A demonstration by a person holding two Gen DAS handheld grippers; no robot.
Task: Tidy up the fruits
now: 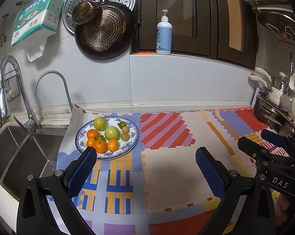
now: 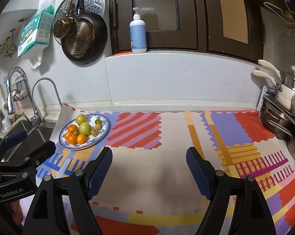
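Left wrist view: the left gripper [image 1: 147, 160] is hovering over the patterned mat [image 1: 167, 176] with its jaws spread wide and nothing between the blue, finely dimpled pads [image 1: 210, 174]. The round blue-and-white porcelain plate [image 1: 130, 144] is sitting at the mat's far left corner, just beside the stainless sink [image 1: 26, 152]. On it, smooth tangerines [image 1: 100, 146] are clustering at the near side, two pale green round fruits [image 1: 112, 132] are lying at centre and back, and small tan longans [image 1: 125, 136] are resting to their right. The left pad's tip is overlapping the plate's near rim in the picture; contact cannot be told. The right gripper [image 1: 264, 139] is showing at the right edge, black and angular. Right wrist view: the right gripper [image 2: 149, 156] is hanging wide apart and empty over a plain beige patch of the mat [image 2: 153, 176], its ribbed blue pads [image 2: 100, 171] showing clearly. The plate [image 2: 105, 130] of fruit is lying well to the front-left. A plastic pump bottle [image 2: 138, 35] is standing upright on the window ledge.
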